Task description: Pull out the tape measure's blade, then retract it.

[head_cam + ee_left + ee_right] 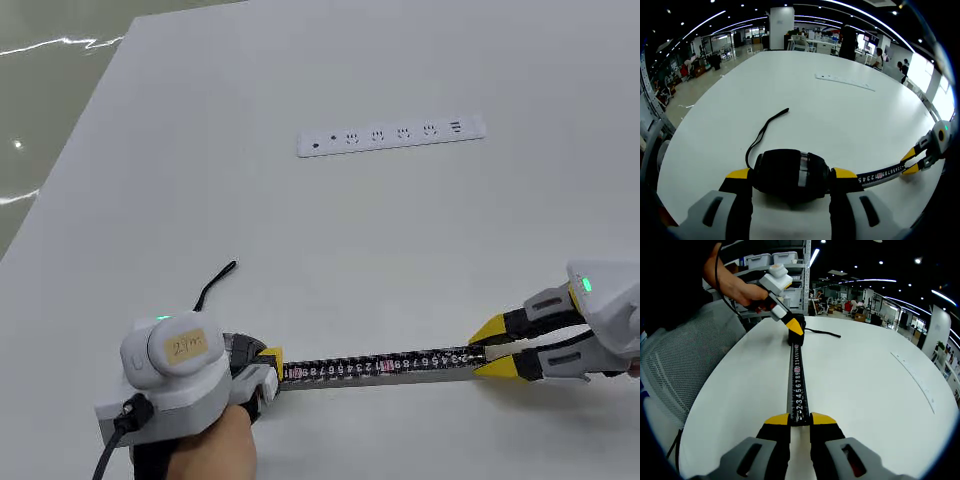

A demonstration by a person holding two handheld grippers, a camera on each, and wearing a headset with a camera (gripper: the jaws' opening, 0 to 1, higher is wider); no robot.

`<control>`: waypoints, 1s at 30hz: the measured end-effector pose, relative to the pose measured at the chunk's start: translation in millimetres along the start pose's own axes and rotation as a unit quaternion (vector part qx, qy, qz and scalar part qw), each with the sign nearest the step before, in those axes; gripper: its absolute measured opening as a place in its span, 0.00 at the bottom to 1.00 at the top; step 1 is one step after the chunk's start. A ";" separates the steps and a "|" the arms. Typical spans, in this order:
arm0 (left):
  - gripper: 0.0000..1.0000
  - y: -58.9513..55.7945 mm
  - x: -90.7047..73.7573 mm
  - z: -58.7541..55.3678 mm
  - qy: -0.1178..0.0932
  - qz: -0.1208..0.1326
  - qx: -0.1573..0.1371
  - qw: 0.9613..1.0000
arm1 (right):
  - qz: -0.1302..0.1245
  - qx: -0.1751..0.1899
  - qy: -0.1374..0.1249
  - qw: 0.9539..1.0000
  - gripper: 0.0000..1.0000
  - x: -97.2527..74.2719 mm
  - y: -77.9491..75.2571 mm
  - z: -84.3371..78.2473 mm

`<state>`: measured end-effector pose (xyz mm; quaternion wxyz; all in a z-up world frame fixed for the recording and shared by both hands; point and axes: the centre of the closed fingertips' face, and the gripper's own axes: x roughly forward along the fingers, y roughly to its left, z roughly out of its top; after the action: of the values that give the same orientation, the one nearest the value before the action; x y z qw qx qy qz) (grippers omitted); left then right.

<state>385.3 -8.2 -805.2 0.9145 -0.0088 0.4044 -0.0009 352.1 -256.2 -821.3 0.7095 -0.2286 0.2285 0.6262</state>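
Had the tape measure (790,167) pinned by its case in the left gripper (265,372), jaws pressed on both flanks, close to the table (300,220) edge at left. Probably anchored there to stop it dragging under the pull. Noted the black strap (215,283) trailing loose behind the case, clear of the jaws. Saw the blade (380,363) run out flat along the table toward the right, numbers up, no twist or kink visible. Found the right gripper (492,350) pinched on the blade's tip, yellow fingertips (777,419) closed on it from 2 sides. Likely gripped at the very end to keep the pull in line with the case. Judged pull-out done or nearly so, retraction not yet begun. Spotted 1 white power strip (392,135) well apart on the far side, out of the blade's path. Had bare table all along the blade. Couldn't tell how much room remained past the right gripper. Would feed the blade back slowly to avoid whip at the tip.
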 end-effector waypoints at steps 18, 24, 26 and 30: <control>0.58 -0.1 0.1 0.5 0.000 -0.001 0.001 1.000 | 0.003 -0.005 -0.001 1.000 0.14 2.6 0.9 7.1; 0.58 -0.2 -0.1 0.6 -0.001 -0.001 0.000 1.000 | 0.005 -0.005 -0.001 1.000 0.14 3.5 0.7 9.4; 0.58 -0.4 -0.2 0.7 -0.002 -0.002 0.000 1.000 | 0.006 -0.005 -0.001 1.000 0.14 3.7 0.7 9.7; 0.58 -0.3 -0.3 0.8 -0.003 -0.002 -0.002 1.000 | 0.006 -0.007 -0.001 1.000 0.14 4.3 0.6 10.9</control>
<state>385.6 -8.5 -804.4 0.9158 -0.0116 0.4014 -0.0022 352.4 -246.1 -815.2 0.7042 -0.2319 0.2248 0.6323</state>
